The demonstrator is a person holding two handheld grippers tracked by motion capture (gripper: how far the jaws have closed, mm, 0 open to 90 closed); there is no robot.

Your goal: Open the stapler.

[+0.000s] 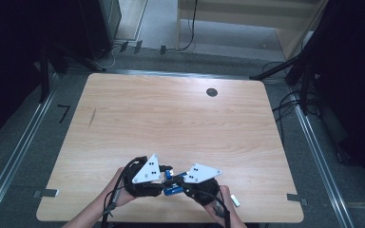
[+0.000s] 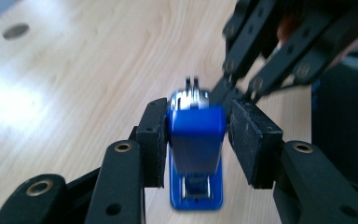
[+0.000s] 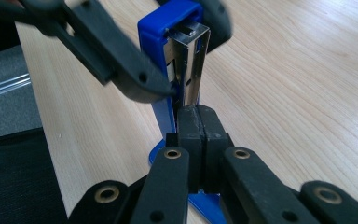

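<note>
Work at the near edge of the light wooden table (image 1: 180,118) looks to us about midway: the blue plastic stapler with its bare metal staple channel (image 2: 198,144) stands there, a little right of the middle, with its upper part swung up and the channel exposed. What we judge left is to finish with the channel and fold the stapler shut. The right gripper (image 3: 199,126) has its pads clenched tight together at the foot of that channel; whether they pinch a thin metal part we cannot tell. The left gripper (image 2: 195,114) straddles the blue top, one pad against the plastic and the other just clear of it, so we read it as released rather than clamped. With that loose hold the stapler could tip. Just right of the person's right hand (image 1: 217,197), at the near edge, lies a small white stick-shaped thing (image 1: 235,201), too small for us to name. Farther off the surface is bare wood up to a dark round hole (image 1: 212,92) near the far edge. Nothing but the two sets of crowded jaws stands in the way.
</note>
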